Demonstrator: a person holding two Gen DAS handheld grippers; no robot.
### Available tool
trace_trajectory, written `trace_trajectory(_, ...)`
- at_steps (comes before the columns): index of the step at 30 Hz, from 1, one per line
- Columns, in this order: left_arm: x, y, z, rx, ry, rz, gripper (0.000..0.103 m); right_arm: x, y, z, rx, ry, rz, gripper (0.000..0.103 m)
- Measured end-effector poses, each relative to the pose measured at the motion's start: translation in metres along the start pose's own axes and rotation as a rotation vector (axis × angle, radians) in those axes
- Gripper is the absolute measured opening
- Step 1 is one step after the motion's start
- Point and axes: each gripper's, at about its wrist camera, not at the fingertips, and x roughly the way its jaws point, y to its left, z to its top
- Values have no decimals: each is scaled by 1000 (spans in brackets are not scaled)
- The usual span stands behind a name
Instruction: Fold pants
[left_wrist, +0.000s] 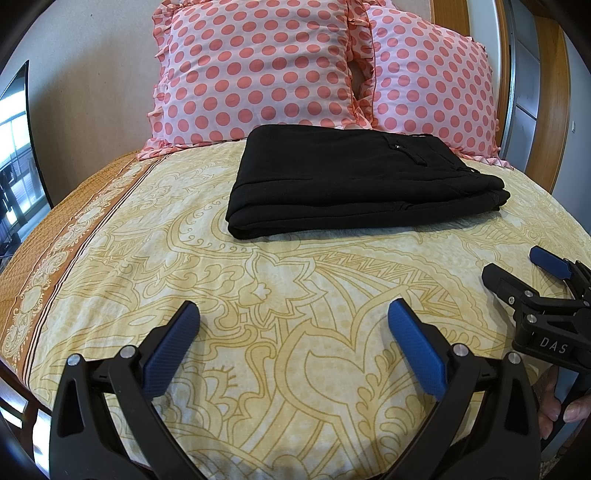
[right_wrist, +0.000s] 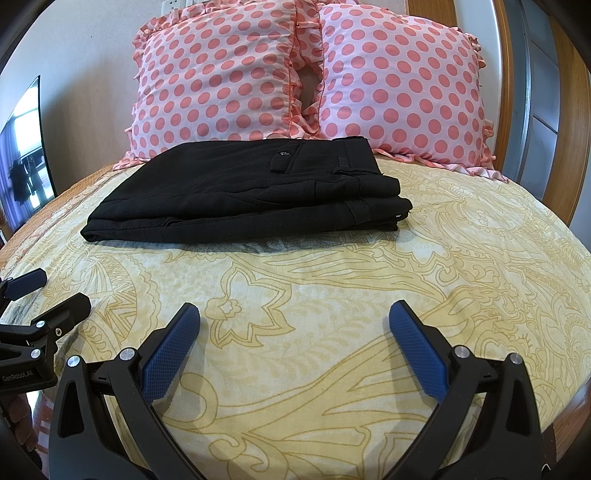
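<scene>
Patterned yellow bedspread (left_wrist: 295, 280); folded black pants (left_wrist: 354, 181) far, by polka-dot pillows (left_wrist: 258, 70). Left gripper (left_wrist: 293, 317), right gripper (right_wrist: 294, 317) near, jaws wide, empty.

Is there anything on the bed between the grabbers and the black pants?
No. Only bare bedsheet lies between the open left gripper, the open right gripper and the folded pants. The pillows sit behind the pants.
</scene>
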Motion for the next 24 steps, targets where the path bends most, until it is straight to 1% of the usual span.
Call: trace_trajectory(24,1,1,1,-6,10,-2,101,0,0,0,0,0,0,102)
